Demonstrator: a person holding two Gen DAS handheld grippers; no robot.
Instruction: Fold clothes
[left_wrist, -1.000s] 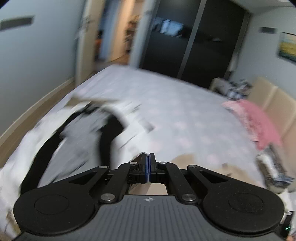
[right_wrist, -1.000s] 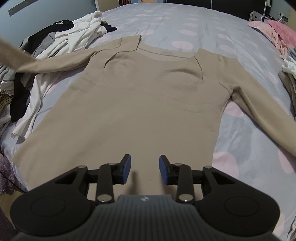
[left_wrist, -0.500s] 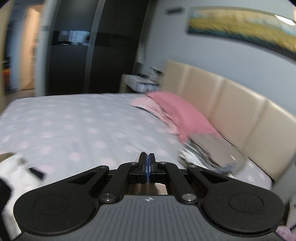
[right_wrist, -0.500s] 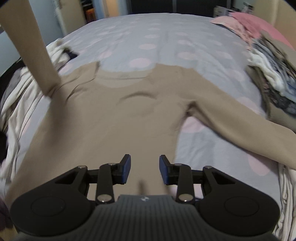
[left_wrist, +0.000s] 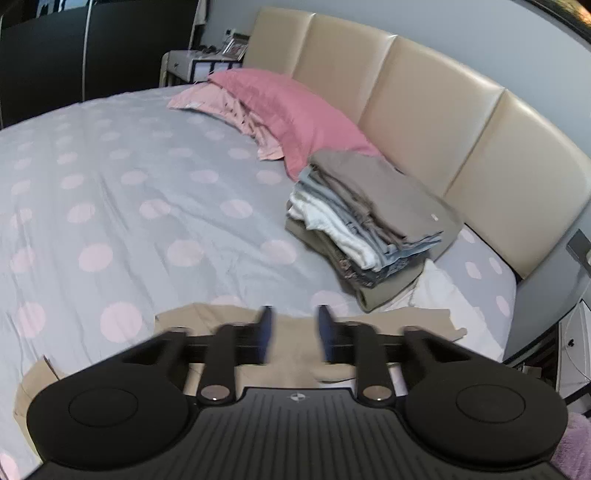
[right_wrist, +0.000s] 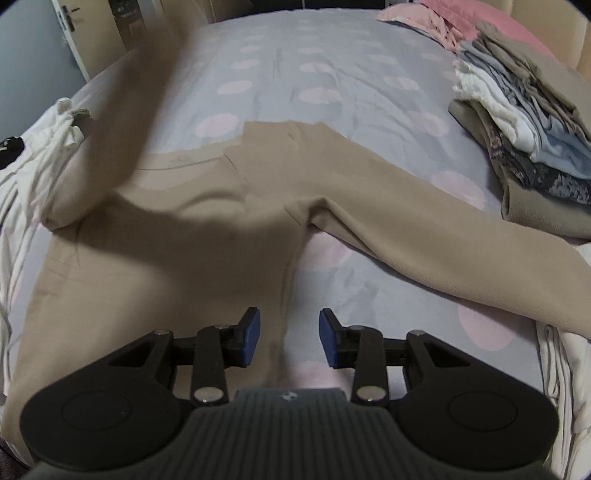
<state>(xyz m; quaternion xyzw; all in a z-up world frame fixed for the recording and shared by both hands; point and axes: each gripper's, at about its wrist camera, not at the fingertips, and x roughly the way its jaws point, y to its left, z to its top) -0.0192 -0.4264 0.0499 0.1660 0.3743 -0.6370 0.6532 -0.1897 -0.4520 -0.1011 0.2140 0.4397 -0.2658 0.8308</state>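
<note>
1 beige sweater, 1 folded stack, 2 pink pillows (overlapping), 2 grippers.

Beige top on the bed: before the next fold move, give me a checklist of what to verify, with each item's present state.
1. Left tool open and empty: ok, fingers apart, though blurred.
2. Right tool open and empty: ok, nothing between the blue pads.
3. Beige top lying flat on the dotted duvet: not ok, one sleeve is up in the air, blurred.
4. Other sleeve spread out: ok, it runs toward the folded stack.
5. Sleeve clear of the stack: cannot tell, they look close at the edge.
6. Right tool lined up on the top's side edge: ok, the edge runs between its fingers.
</note>
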